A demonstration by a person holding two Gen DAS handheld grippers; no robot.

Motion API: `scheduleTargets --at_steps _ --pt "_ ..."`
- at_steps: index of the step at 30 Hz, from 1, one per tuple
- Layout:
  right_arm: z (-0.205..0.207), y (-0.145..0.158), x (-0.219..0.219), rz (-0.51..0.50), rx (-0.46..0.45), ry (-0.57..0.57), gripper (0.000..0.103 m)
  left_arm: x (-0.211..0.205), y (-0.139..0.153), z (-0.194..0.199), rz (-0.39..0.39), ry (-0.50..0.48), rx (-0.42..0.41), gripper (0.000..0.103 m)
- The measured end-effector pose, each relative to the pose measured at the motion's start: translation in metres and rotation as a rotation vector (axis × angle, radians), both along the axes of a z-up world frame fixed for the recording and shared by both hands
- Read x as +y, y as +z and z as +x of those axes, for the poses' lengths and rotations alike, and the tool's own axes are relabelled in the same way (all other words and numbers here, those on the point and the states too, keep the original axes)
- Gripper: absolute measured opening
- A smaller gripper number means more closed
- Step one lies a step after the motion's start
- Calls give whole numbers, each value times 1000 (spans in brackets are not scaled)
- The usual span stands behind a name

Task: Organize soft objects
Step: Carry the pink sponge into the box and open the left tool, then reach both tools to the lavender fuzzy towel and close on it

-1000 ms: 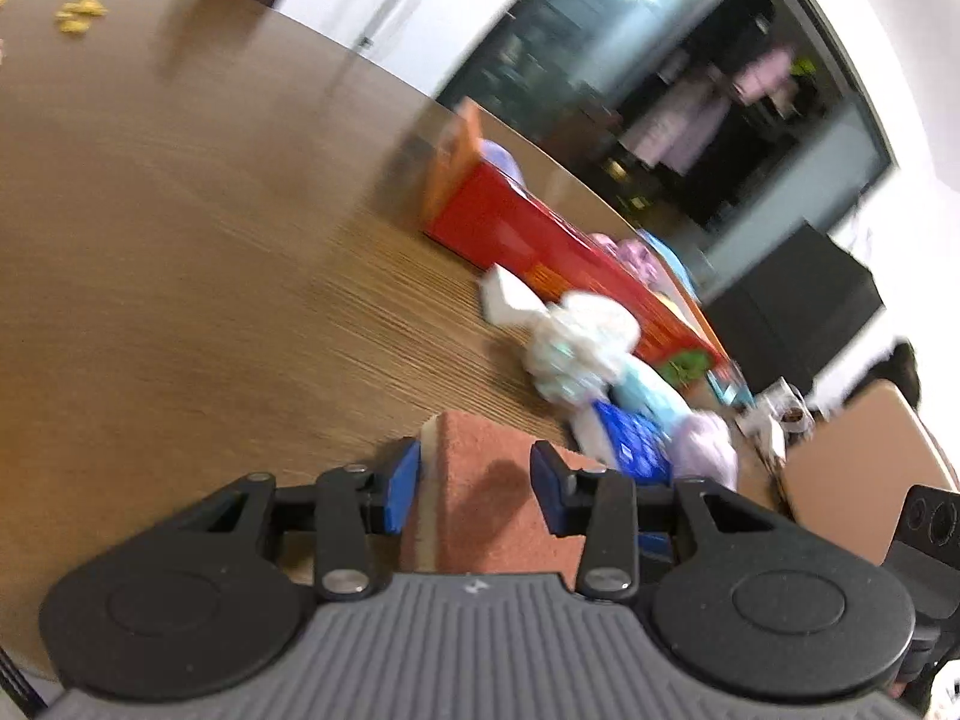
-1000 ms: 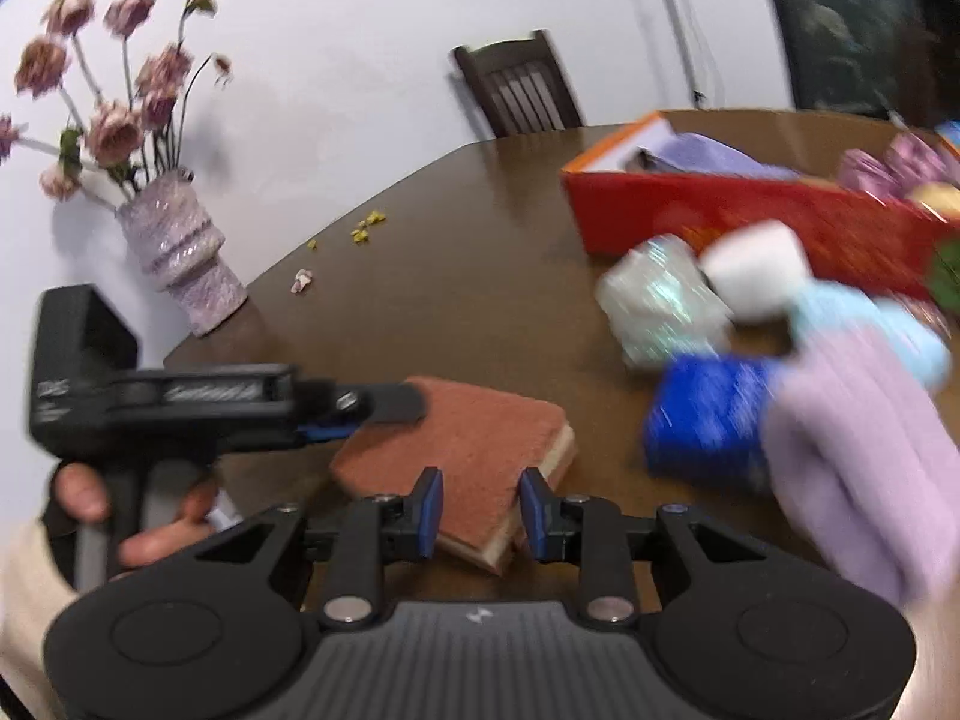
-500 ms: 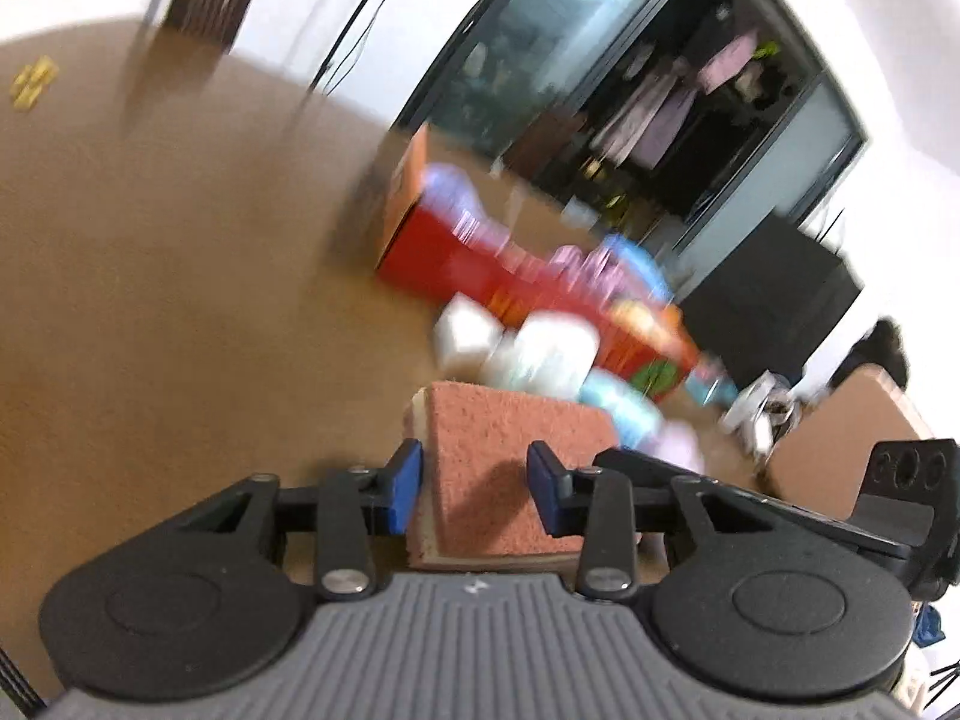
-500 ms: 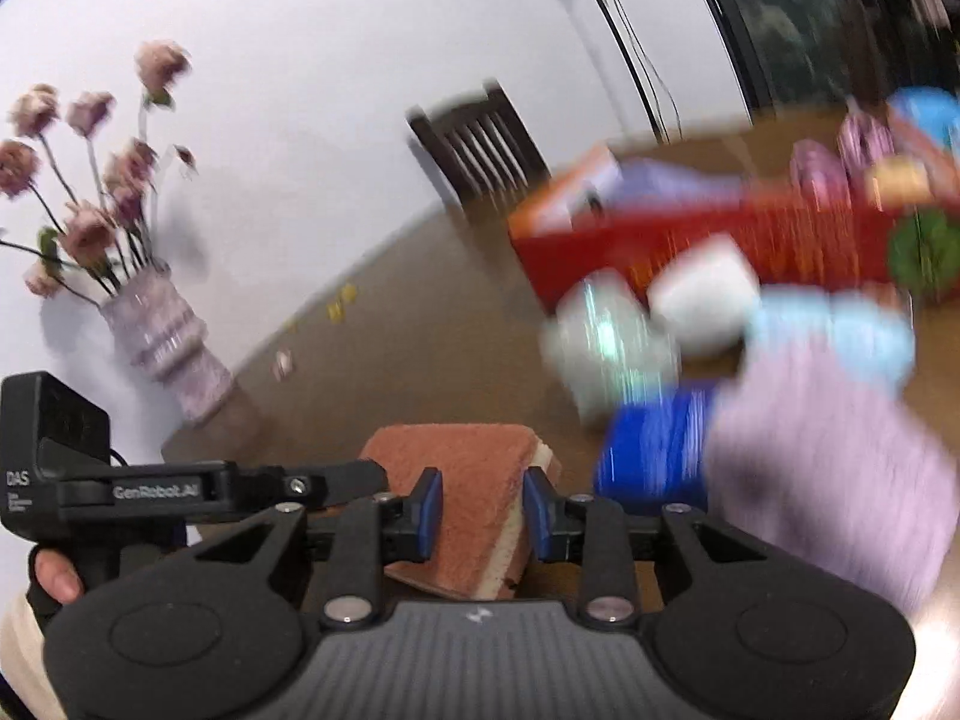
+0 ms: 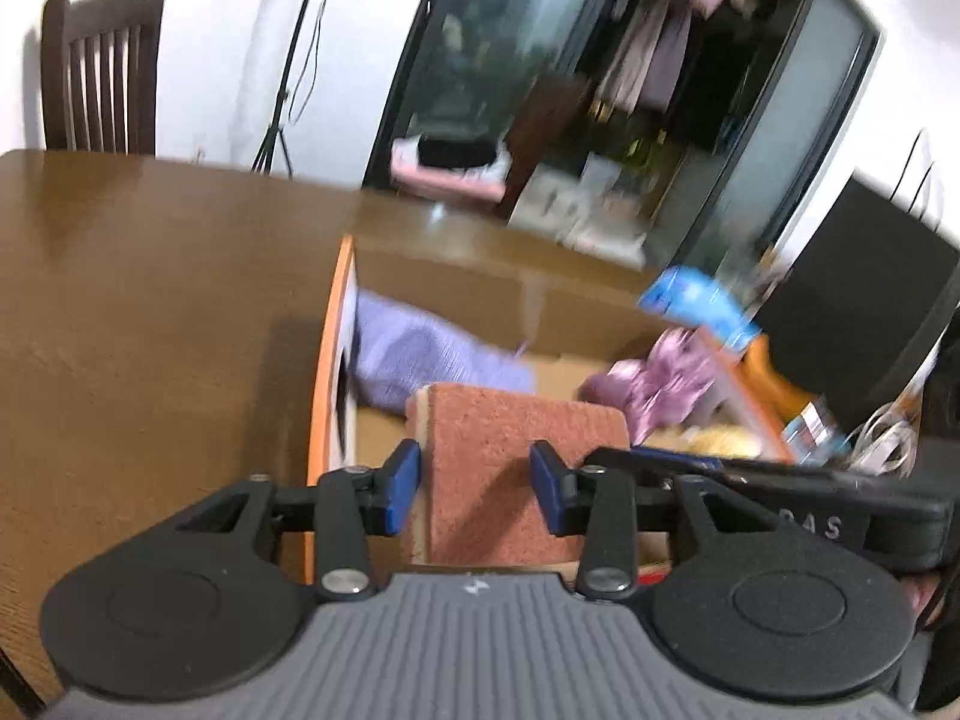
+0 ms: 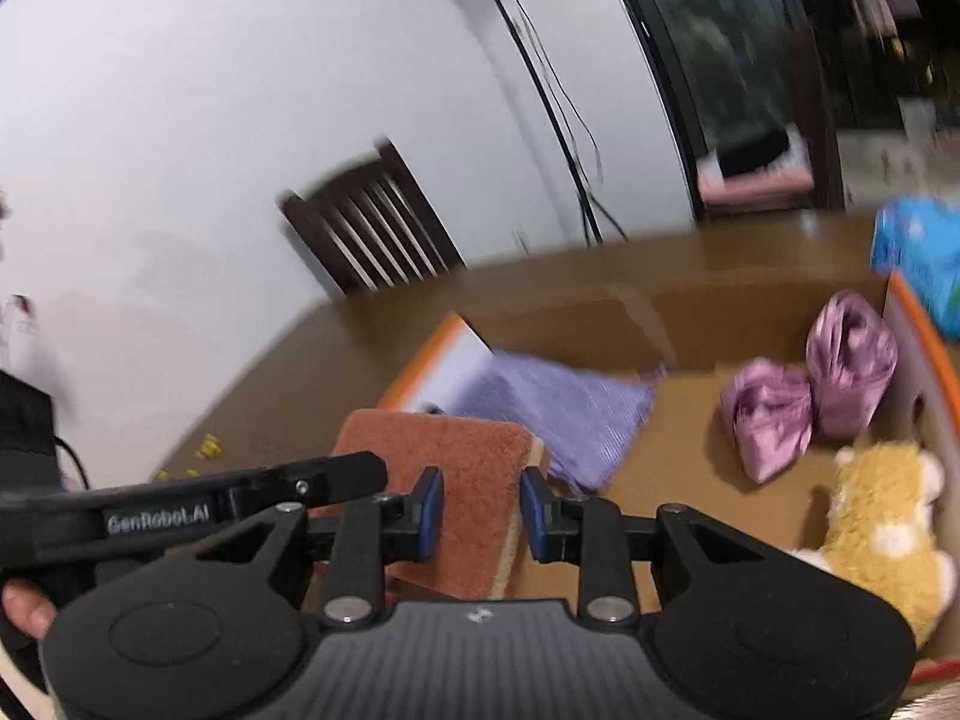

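The sponge is a chunky square with a rough rusty-red scouring top and a pale yellow foam layer showing at its edge. It sits low centre of both views, held up over the near left end of the open cardboard box. Both the left gripper and right gripper have their blue pads on either side of it, jaws clamped on the sponge. A lilac cloth lies in the box just behind.
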State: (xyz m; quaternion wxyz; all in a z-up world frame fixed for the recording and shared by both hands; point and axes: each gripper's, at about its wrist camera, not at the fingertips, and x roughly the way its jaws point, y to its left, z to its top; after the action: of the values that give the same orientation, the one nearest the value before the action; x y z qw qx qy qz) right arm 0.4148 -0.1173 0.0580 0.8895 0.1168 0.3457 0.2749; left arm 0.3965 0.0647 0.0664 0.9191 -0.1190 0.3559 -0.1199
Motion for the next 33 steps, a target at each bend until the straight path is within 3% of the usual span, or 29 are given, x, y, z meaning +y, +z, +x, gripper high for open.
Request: scheduleTargets --at_steps 6,10,19,22,24,33 --pt "18 -32 18 -44 90 44 30 1 -4 -10 42 -7 -33 70" --pt "20 -34 23 -44 87 68 36 -4 10 -21 96 8 -90 72" --pt "-28 27 -22 -44 -72 36 40 -7 50 -65 128 -10 -194 80" --pt "-54 45 -50 -61 -128 -13 47 -9 59 -87 138 -22 -234 82" --pt "-69 52 -66 -67 -149 -46 52 -11 64 -98 141 -21 -248 82" --pt "-145 64 -103 -44 -238 -118 54 -15 76 -162 89 0 -322 83"
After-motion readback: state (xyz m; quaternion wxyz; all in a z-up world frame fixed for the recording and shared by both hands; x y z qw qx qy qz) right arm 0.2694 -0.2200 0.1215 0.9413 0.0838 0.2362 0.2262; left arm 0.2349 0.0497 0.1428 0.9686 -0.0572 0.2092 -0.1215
